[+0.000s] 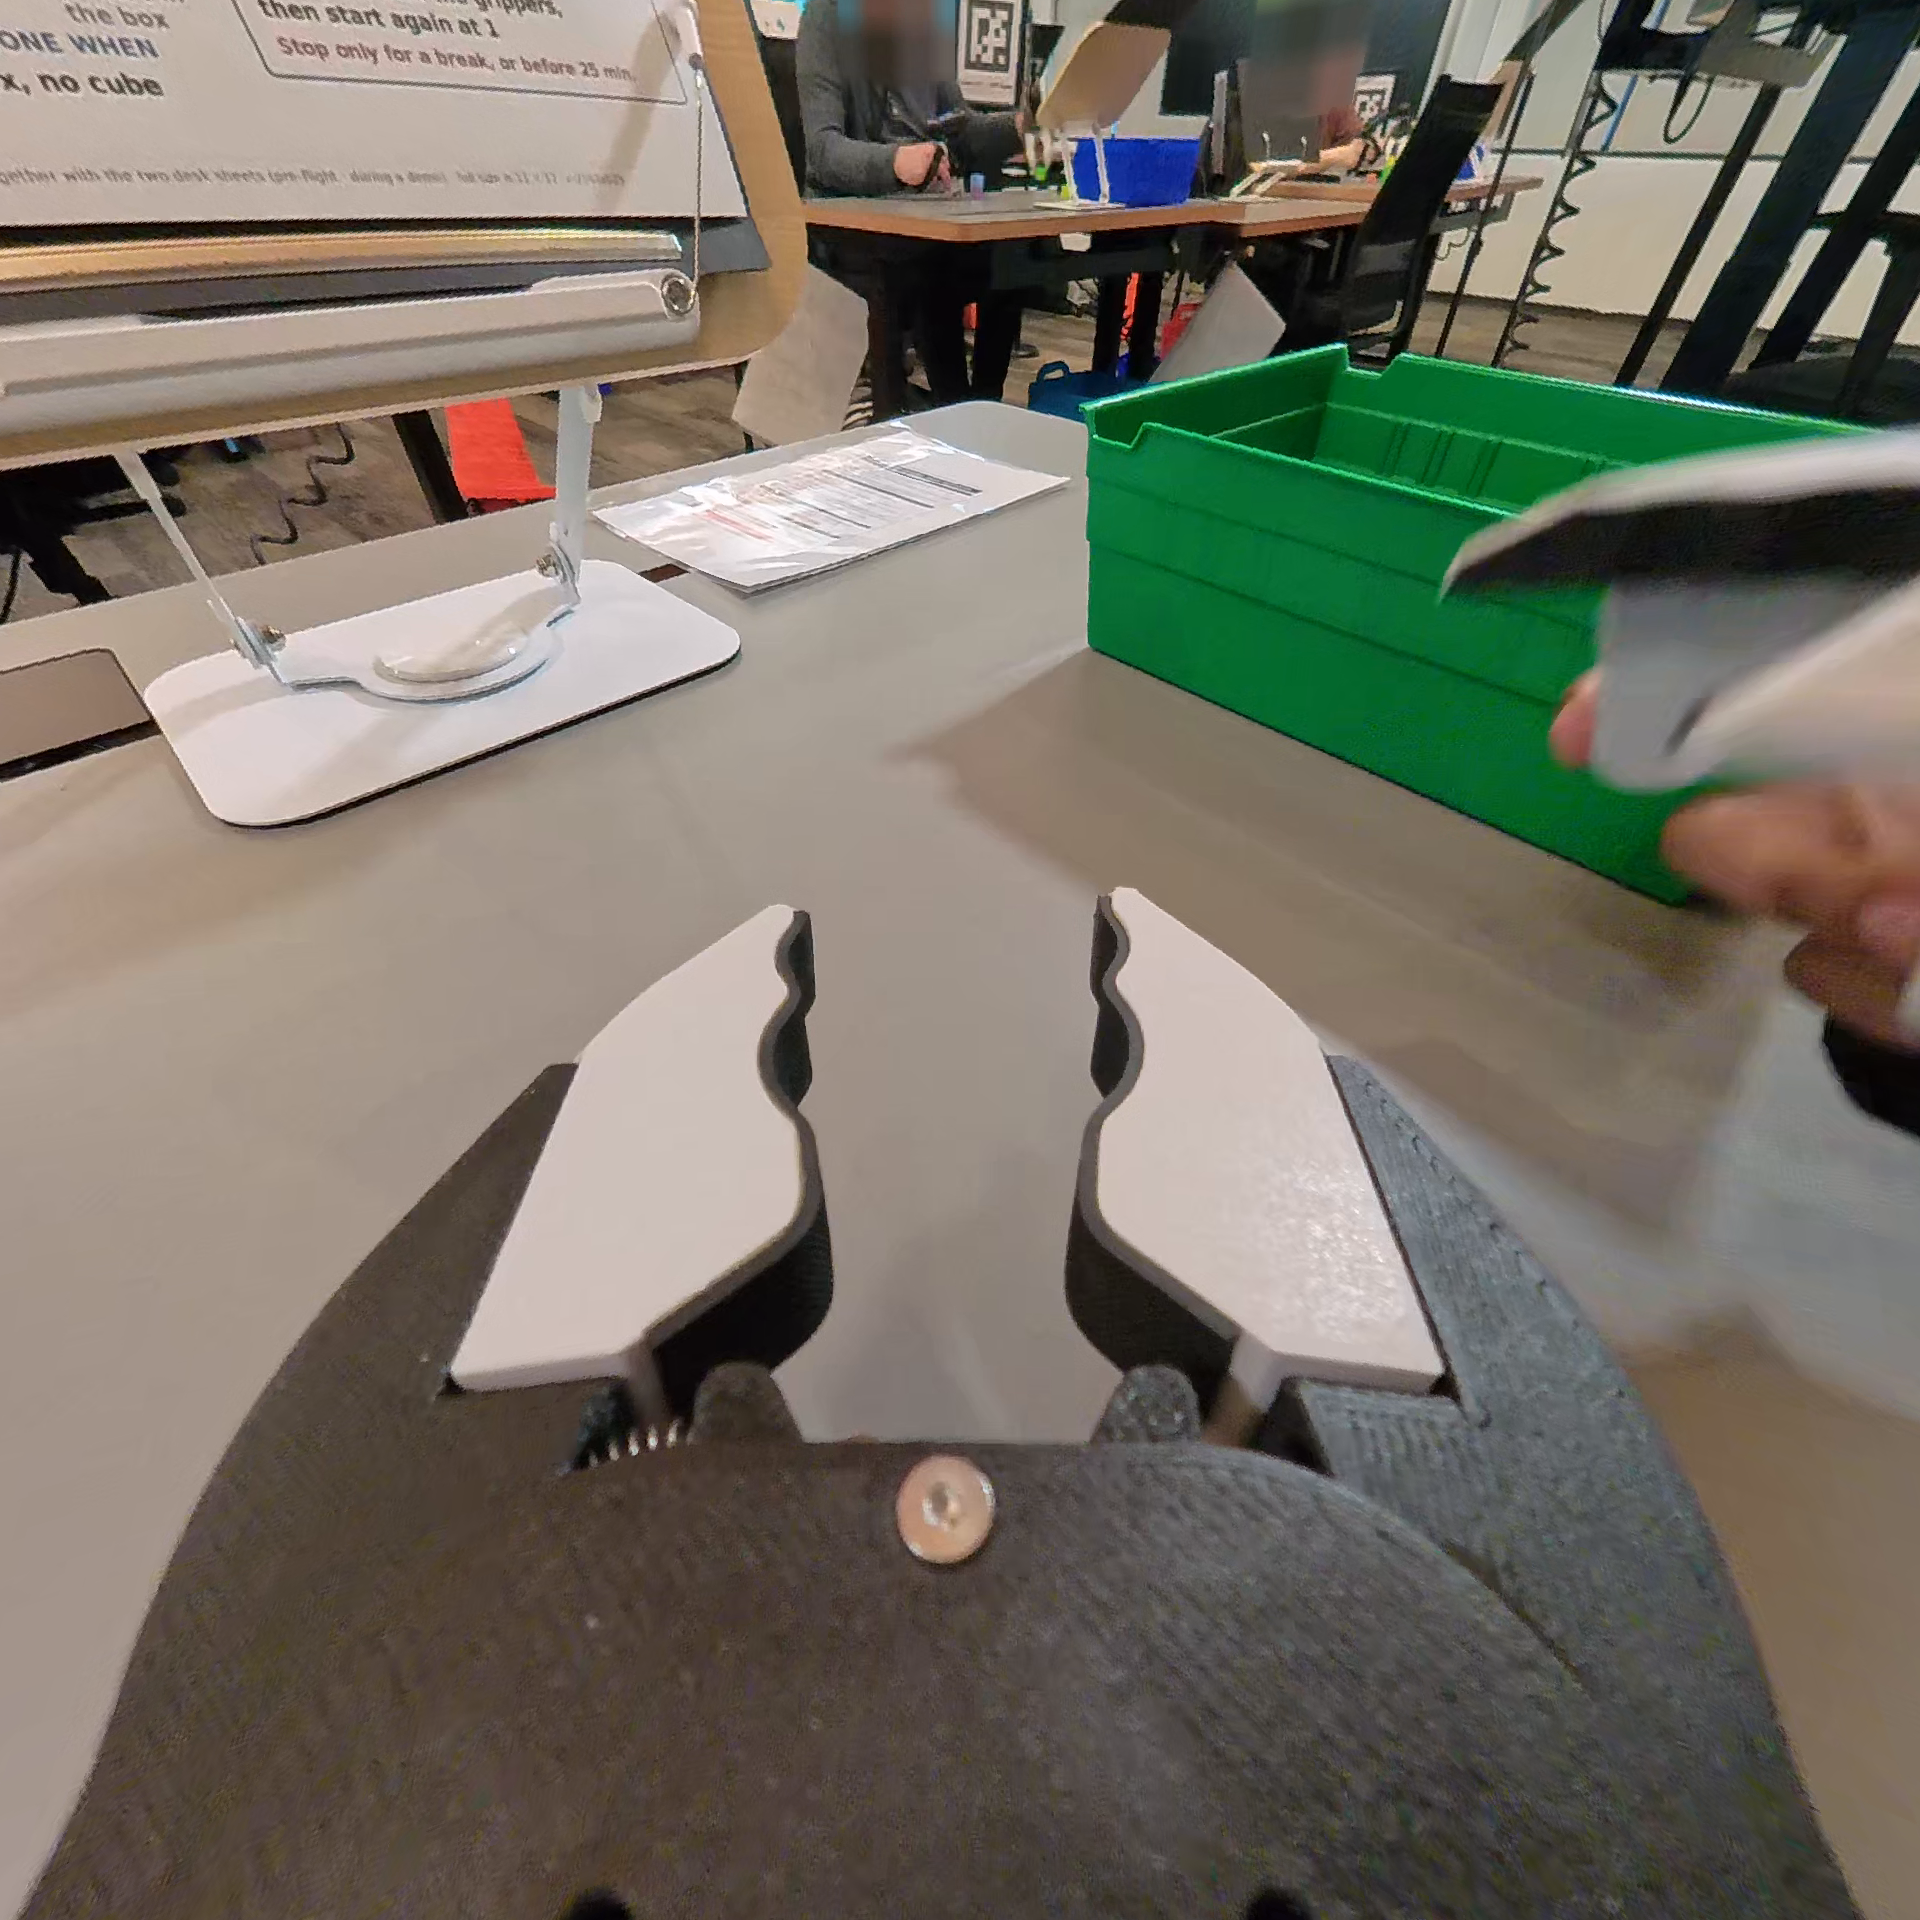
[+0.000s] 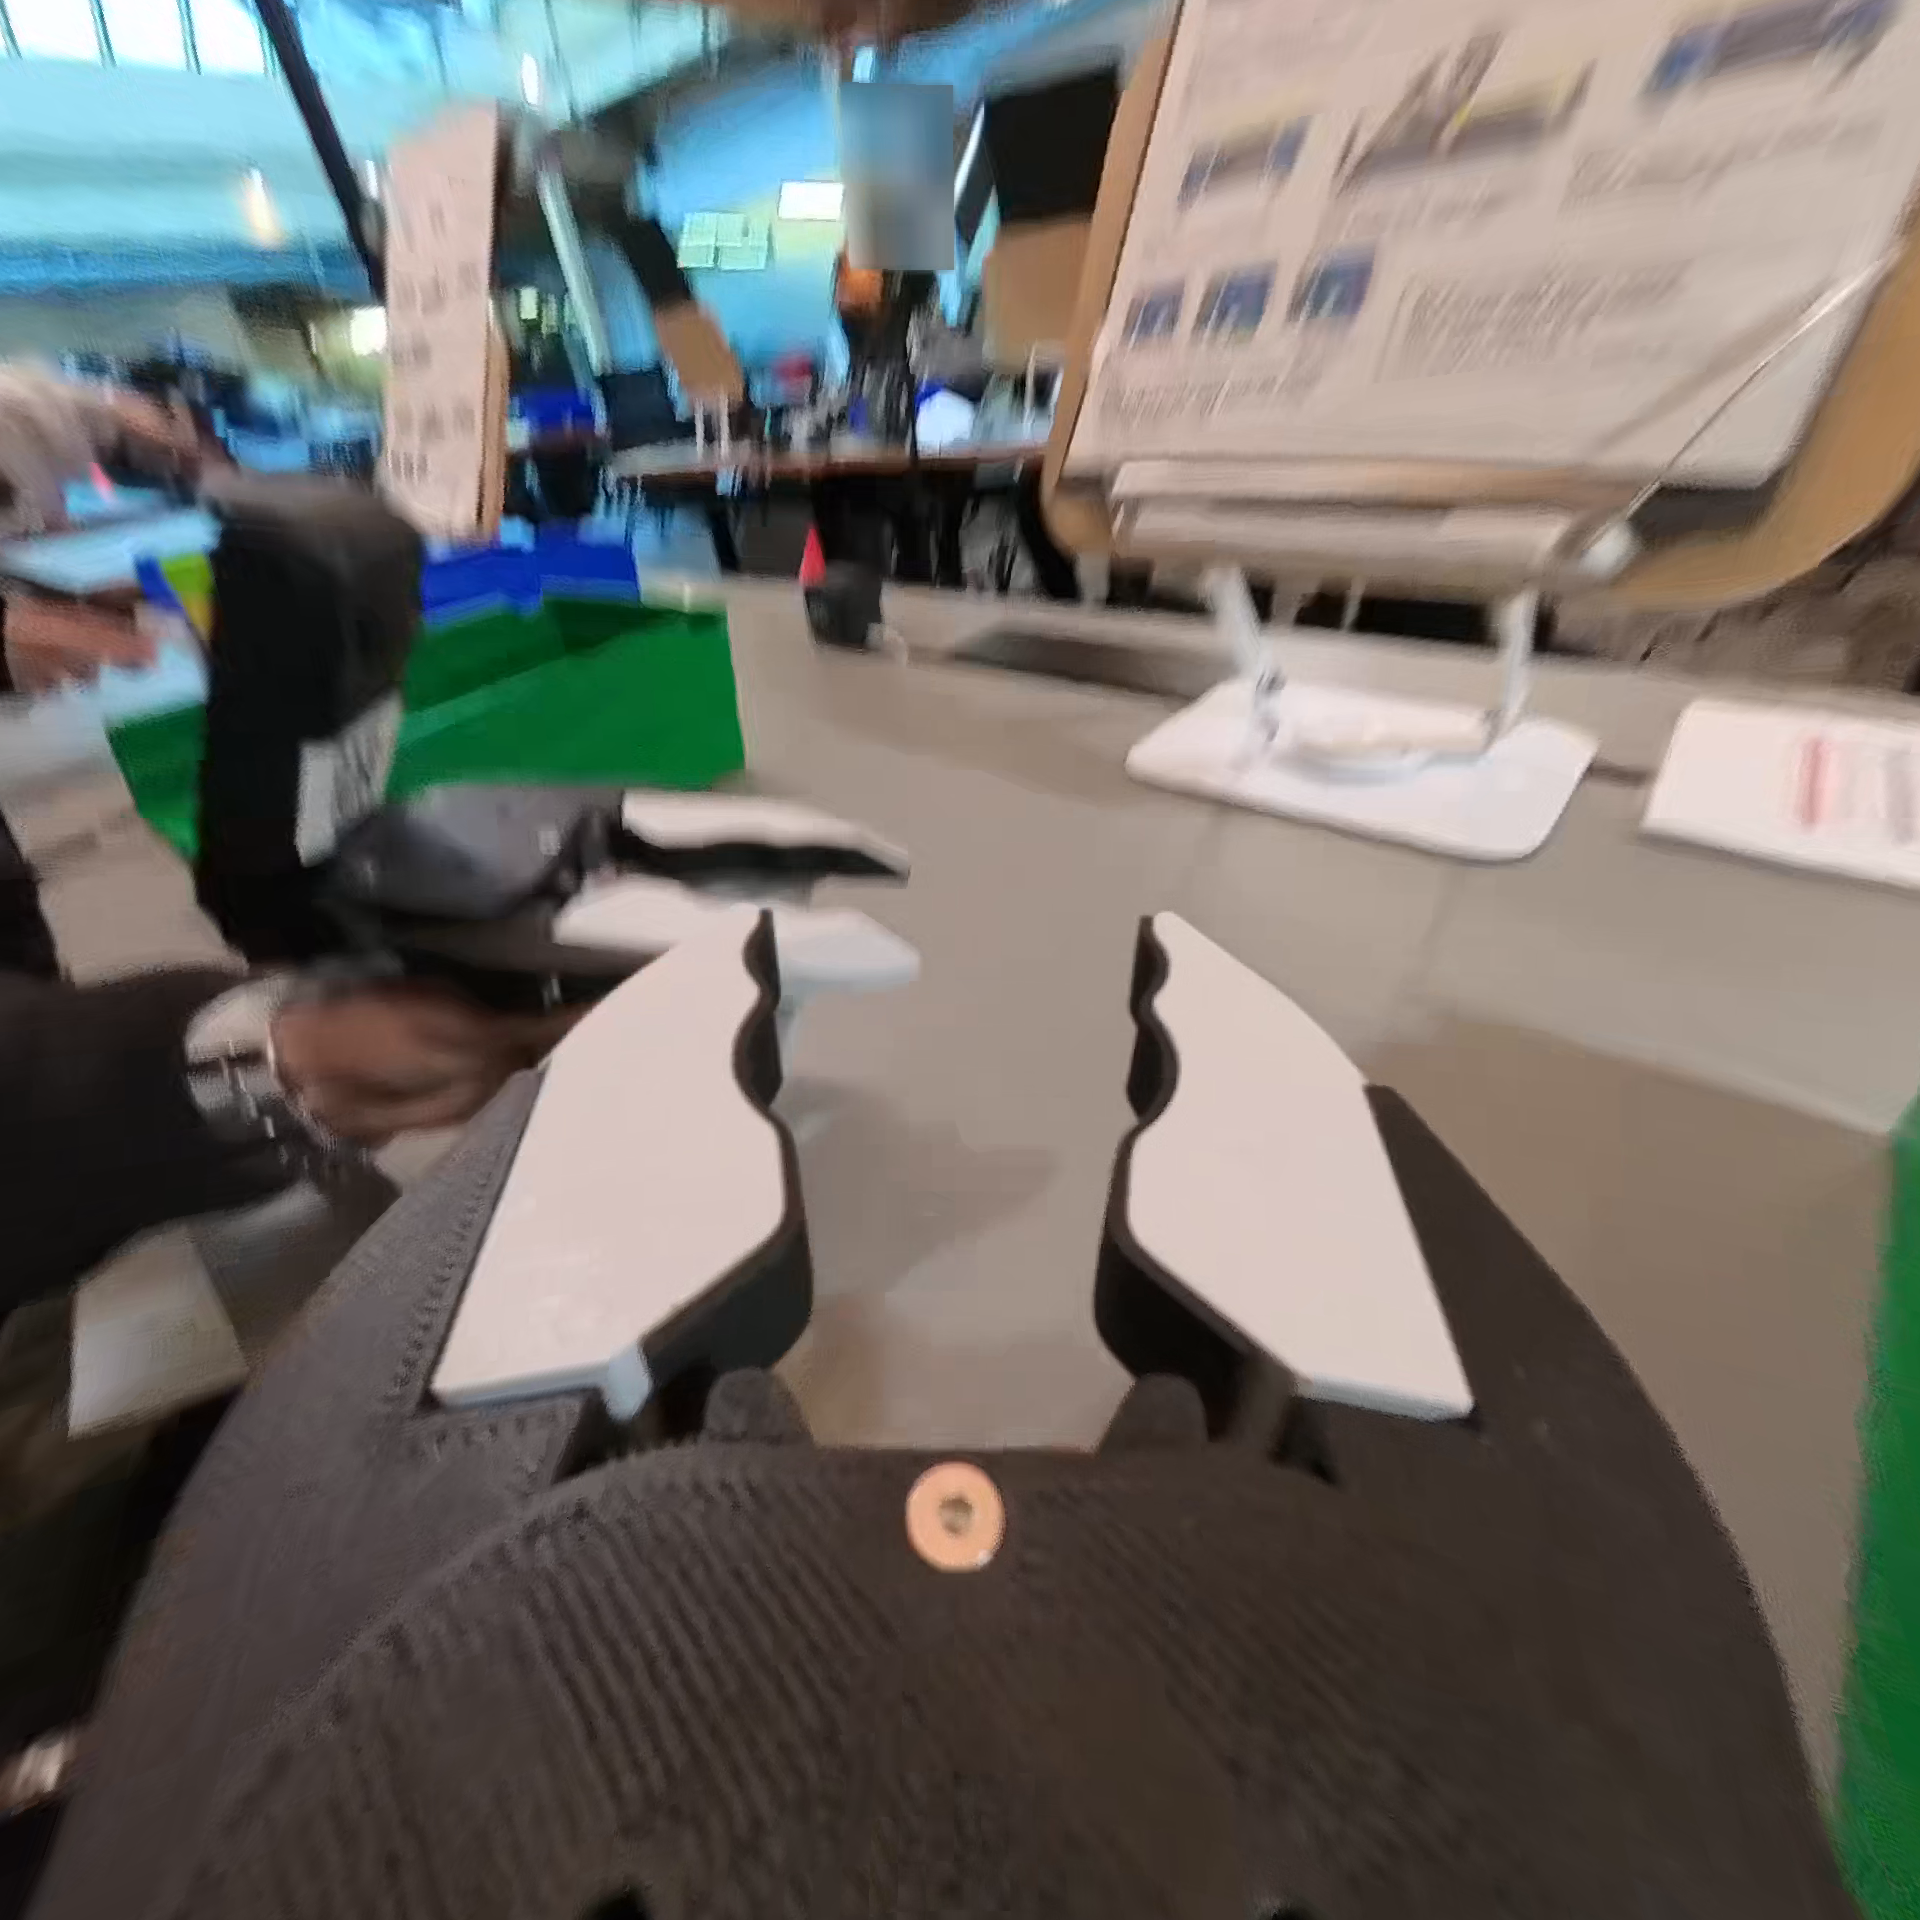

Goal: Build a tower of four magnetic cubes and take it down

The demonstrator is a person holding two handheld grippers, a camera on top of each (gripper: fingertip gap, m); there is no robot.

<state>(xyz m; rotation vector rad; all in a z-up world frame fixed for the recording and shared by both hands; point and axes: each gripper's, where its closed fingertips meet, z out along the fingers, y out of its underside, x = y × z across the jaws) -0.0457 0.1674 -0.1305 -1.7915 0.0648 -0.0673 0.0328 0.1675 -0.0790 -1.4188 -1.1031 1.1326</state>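
Only sharp from the left: green bin (image 1: 1351, 582); both left gripper (image 1: 951, 971) and right gripper (image 2: 951, 987) spread, seemingly empty.

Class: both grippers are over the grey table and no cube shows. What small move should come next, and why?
Probably swing the right gripper toward the green bin. Both it and the left gripper are open and empty, no cubes lie on the table, and what the bin holds is mostly hidden from view.

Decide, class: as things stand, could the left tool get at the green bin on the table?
Probably yes. The left tool is open and empty, with bare table ahead of it. The green bin sits ahead to its right, top open. Only the right tool, hovering near the bin's front, might crowd it.
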